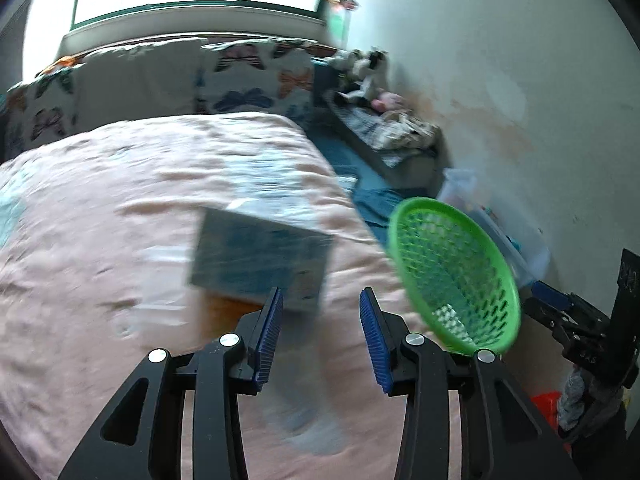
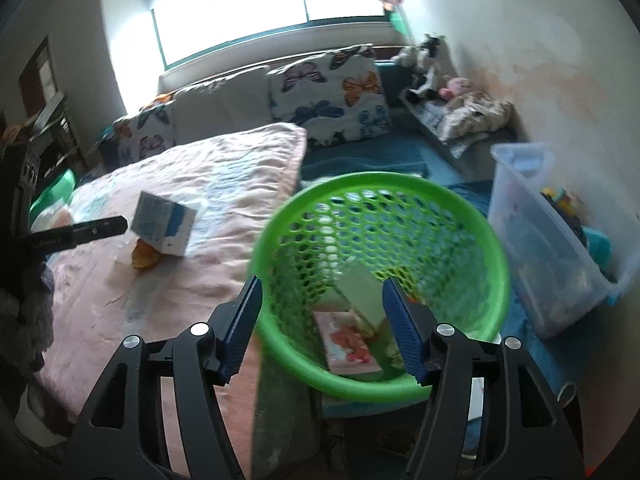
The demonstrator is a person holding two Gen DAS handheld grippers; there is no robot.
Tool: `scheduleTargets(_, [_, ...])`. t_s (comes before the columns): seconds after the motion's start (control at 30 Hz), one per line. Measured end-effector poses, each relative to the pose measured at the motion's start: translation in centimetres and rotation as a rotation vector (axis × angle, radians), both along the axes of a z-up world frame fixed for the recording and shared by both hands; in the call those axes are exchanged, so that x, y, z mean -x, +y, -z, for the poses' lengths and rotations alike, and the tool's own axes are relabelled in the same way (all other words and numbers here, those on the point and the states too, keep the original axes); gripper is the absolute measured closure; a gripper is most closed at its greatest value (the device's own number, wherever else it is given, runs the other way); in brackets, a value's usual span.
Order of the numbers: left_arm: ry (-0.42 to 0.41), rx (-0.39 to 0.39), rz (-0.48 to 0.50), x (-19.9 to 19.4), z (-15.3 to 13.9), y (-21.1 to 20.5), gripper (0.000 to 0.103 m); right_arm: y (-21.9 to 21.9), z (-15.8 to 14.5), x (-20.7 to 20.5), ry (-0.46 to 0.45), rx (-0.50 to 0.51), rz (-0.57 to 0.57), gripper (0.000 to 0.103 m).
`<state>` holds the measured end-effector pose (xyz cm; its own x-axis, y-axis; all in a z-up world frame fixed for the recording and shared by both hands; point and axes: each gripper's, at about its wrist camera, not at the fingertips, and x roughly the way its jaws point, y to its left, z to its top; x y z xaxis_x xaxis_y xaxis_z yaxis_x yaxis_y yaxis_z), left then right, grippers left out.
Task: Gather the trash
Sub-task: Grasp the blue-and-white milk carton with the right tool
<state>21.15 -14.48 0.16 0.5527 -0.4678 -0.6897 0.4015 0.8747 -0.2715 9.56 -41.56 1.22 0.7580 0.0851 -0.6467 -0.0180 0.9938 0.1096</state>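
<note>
A green mesh basket [image 2: 376, 280] hangs tilted beside the bed [image 2: 192, 208], its mouth turned toward the right tool [image 2: 322, 320]. Inside it lie a pale green box [image 2: 360, 296] and a flat pink-and-white printed pack [image 2: 348, 348], both resting against the lower wall. The right tool's blue pads stand wide apart; the basket's near rim sits between them, but the pads do not press on it, and what carries the basket cannot be made out from these views.

On the pink bedspread [image 1: 100, 240] sits a blue-and-white carton [image 2: 164, 224], propped on one corner over a small orange scrap [image 2: 144, 258]. In the left wrist view the same carton [image 1: 260, 260] appears just ahead of the left tool [image 1: 320, 340], motion-blurred, with the orange scrap [image 1: 228, 308] showing under its near edge. The left tool is spread open and has hold of nothing; its pads are short of the carton. The basket [image 1: 452, 280] shows at the right of that view, off the edge of the bed.

Farther out, butterfly-print cushions [image 2: 324, 96] line the head of the bed under a bright window [image 2: 260, 12]. A clear plastic storage bin [image 2: 548, 240] stands on the floor by the wall, and stuffed toys [image 2: 432, 60] with crumpled cloth sit on a low ledge in the corner.
</note>
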Motion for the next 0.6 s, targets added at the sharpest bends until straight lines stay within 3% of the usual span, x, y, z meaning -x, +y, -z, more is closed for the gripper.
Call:
scheduleTargets(0.23, [0.014,0.016,-0.129,0.2,0.3,6.3,0.063,4.8,-0.8,-3.3,0.006,0.054,-0.177,0.035])
scheduleTargets(0.6, [0.028,0.015,-0.228,0.3,0.7,11.2,0.059,13.3,-0.8,-9.7,0.03,0.192,-0.437,0.027])
